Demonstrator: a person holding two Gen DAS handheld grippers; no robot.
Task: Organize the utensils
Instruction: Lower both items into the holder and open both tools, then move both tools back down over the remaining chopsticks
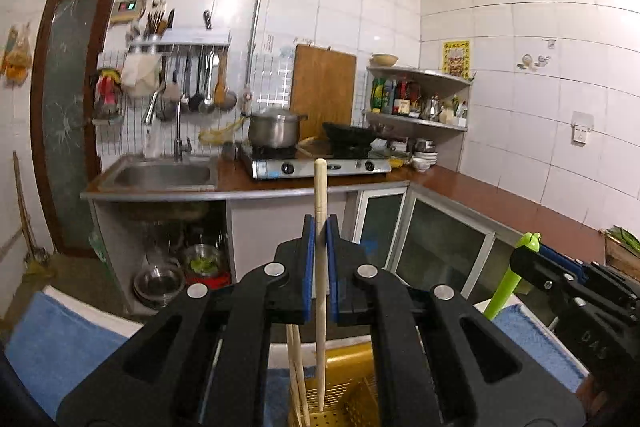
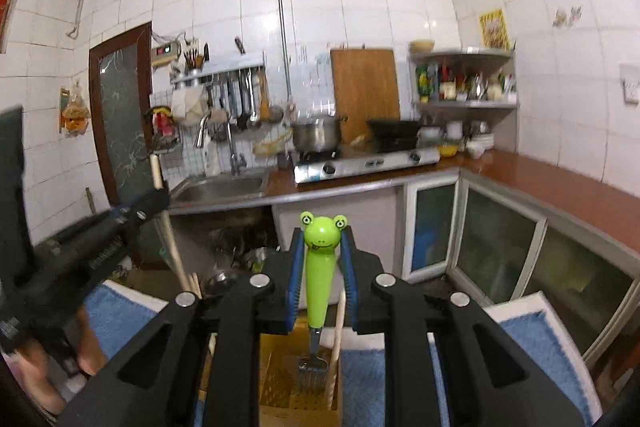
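With my left gripper (image 1: 320, 227) clamping a chopstick (image 1: 320, 195) and my right gripper (image 2: 322, 247) clamping the fork (image 2: 320, 267), I'd lower both straight into the basket (image 1: 356, 399).

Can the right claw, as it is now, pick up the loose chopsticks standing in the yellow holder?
Probably not yet. The right claw is shut on the green frog fork, so its pads are occupied. The chopsticks in the yellow holder stand uncovered, so the way looks free once the fork is released.
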